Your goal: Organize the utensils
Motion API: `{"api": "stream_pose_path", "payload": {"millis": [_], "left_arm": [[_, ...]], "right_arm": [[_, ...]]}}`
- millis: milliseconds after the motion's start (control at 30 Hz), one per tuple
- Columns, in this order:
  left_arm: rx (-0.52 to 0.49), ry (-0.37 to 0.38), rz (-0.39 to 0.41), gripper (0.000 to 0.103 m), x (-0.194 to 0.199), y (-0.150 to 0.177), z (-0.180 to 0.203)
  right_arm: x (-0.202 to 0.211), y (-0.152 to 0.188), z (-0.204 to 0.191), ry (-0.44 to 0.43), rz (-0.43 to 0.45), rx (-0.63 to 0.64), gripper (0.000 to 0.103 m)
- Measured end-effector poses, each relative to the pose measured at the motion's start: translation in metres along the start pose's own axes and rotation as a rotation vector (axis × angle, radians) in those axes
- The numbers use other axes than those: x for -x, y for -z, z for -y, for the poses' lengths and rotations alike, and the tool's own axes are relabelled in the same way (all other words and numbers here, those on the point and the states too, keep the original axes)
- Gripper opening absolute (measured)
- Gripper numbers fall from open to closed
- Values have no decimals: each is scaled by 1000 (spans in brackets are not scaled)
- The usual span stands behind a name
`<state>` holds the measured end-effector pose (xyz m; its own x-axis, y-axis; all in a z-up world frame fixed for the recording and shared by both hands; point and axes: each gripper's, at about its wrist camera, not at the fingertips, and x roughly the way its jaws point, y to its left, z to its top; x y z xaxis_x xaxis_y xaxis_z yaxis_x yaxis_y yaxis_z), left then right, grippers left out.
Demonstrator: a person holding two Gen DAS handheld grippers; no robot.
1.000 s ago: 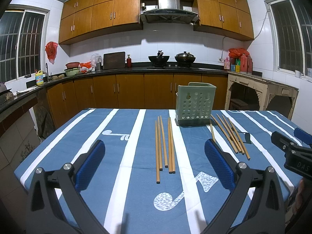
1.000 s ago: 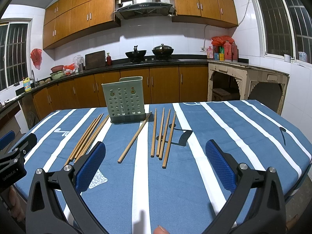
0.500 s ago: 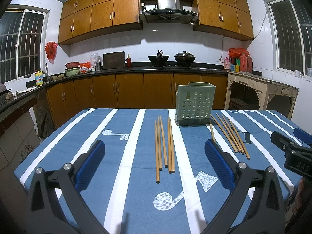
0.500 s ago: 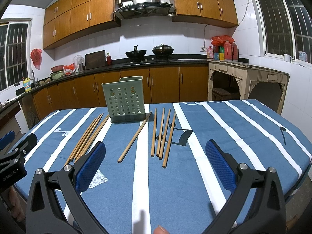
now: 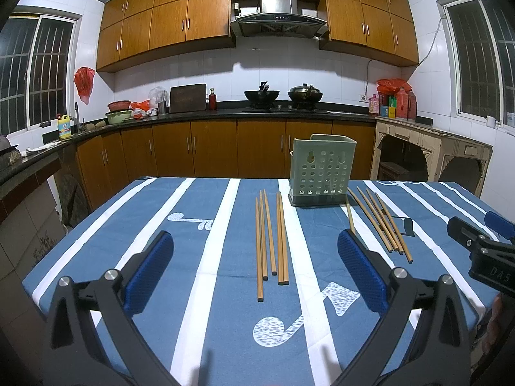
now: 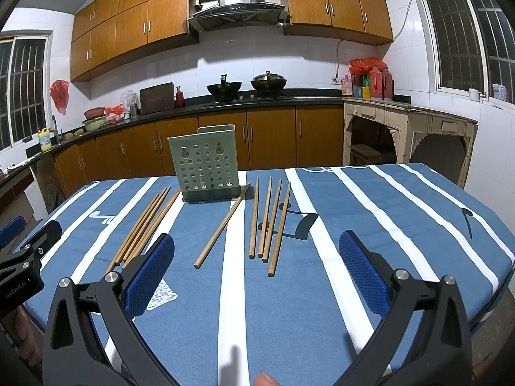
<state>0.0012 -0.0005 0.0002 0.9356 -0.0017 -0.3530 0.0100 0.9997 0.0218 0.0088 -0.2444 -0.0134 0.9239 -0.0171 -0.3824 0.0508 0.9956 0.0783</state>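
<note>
We hold our left gripper (image 5: 254,270) and right gripper (image 6: 256,268) above the near edge of the striped tablecloth (image 6: 370,218), jaws spread wide, gripping nothing. Ahead the green utensil holder (image 6: 206,164) stands upright; chopsticks lie flat in two bunches (image 5: 272,238) (image 6: 268,222) with a single chopstick (image 6: 222,225) between. Nothing blocks our reach.

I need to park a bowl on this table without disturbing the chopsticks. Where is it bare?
Bare cloth lies right of the right chopstick group, out to the table edge, and left of the left chopstick group. It is crowded around the green holder and the single chopstick.
</note>
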Motion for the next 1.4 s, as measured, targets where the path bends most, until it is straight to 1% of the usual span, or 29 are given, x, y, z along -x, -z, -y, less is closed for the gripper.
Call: {"api": "stream_pose_path", "payload": {"millis": [200,233,333,400,433,467,533,633,700,733,767,800,833,867,933,967,1033,1100,1200,1233,1267,1300,1367,1400], "left_arm": [[1,-1,-5,99,-1,-1,0],[3,0,-8,99,-2,2,1],[13,-5,-23,99,-5,4,4],[17,-19,-34,99,-7,4,-1],[15,-27,-40,99,-15,1,-3],[11,-39,-50,99,-22,9,4],[7,-52,-74,99,-30,7,2],[26,-37,-138,99,-43,5,-3],[51,-28,-200,99,-55,5,-7],[65,-27,-243,99,-63,6,-9],[77,-21,-278,99,-71,4,-13],[95,-4,-324,99,-79,5,-16],[112,11,-348,99,-87,6,-21],[140,40,-370,99,-93,7,-27],[154,45,-377,99,-103,5,-32],[147,36,-378,99,-109,4,-33],[127,24,-382,99,-118,0,-35],[112,21,-389,98,-129,-5,-37],[100,14,-412,88,-146,-9,-40],[97,9,-431,81,-154,-8,-41],[98,10,-445,77,-160,-9,-42],[101,15,-459,75,-166,-8,-43],[109,33,-480,65,-175,-6,-44],[107,39,-492,63,-179,-6,-43]], "right_arm": [[0,0,-1,4,-9,1,101],[-1,4,1,6,-13,1,101],[-9,0,3,14,-30,0,101],[-13,0,3,23,-45,3,101],[-17,5,7,27,-54,6,101],[-20,3,7,32,-68,13,101],[-27,3,8,43,-89,23,101],[-46,0,15,49,-160,-9,101],[-62,-2,25,54,-222,-68,101],[-69,-3,30,57,-251,-96,100],[-74,-4,35,53,-268,-119,98],[-84,-5,42,50,-302,-154,91],[-91,-6,47,50,-321,-173,83],[-99,-7,51,50,-341,-194,78],[-114,-8,58,56,-380,-224,62],[-121,-8,59,56,-394,-231,57],[-137,-9,62,43,-427,-242,41],[-153,-10,61,28,-460,-245,36],[-166,-14,57,35,-471,-219,36],[-171,-15,55,33,-474,-210,36],[-174,-16,52,35,-479,-198,35],[-178,-17,52,35,-483,-190,32],[-185,-14,50,46,-508,-164,28],[-189,-12,51,47,-517,-161,24]]}}
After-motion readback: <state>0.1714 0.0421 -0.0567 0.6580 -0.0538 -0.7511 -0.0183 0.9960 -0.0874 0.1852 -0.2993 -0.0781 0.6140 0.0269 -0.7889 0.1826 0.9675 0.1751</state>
